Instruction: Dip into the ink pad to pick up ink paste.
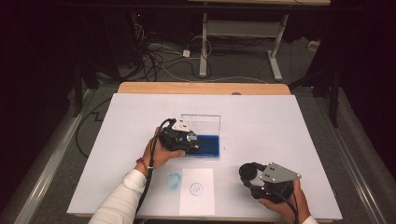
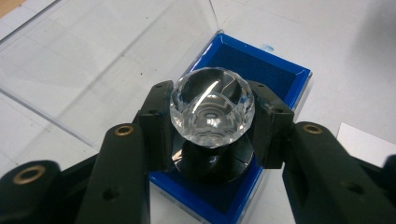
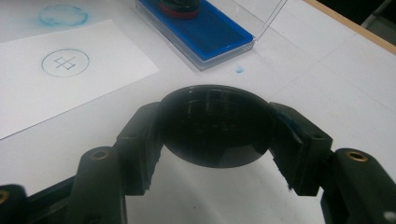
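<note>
The left gripper (image 2: 212,116) clamps a crystal-topped stamp (image 2: 212,109) onto the blue ink pad (image 2: 254,60), the right gripper (image 3: 215,126) holds its black cap (image 3: 215,123); next likely comes stamping the near paper (image 1: 198,205).

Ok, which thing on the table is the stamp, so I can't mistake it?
Find the open ink pad case with the blue tray, mid-table. The stamp stands on that blue pad, clamped in the left gripper. It alone has a clear faceted knob on a black base.
</note>
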`<move>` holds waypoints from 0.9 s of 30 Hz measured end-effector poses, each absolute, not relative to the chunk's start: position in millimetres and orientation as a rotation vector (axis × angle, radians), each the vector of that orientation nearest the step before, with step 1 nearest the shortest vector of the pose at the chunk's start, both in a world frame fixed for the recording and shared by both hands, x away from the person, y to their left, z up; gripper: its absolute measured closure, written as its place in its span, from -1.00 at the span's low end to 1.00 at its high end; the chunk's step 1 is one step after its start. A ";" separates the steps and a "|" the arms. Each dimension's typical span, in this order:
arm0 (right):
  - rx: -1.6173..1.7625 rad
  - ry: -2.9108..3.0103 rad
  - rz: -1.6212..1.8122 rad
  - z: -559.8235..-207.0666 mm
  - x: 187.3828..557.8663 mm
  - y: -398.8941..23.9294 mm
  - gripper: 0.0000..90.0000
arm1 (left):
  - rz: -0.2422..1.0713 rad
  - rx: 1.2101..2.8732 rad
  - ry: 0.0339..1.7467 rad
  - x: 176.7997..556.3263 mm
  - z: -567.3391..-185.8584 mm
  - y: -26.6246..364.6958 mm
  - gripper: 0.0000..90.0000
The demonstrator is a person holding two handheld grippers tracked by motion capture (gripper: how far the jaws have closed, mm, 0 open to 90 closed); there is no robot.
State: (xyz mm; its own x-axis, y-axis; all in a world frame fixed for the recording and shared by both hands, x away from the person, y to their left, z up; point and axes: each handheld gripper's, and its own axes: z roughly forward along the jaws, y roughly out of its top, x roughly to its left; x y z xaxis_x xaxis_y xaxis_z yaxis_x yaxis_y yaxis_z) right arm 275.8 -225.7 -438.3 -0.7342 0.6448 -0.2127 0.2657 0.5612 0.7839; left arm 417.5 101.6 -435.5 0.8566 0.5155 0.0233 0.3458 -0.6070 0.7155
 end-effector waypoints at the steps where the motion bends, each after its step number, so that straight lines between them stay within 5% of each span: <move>1: 0.730 2.315 1.046 -438.5 276.0 -225.8 -0.14 | 0.297 2.279 0.620 417.0 -435.7 100.9 0.21; 27: 0.736 2.318 1.043 -438.7 275.8 -226.6 -0.14 | 0.309 2.324 0.593 416.4 -433.5 101.4 0.21</move>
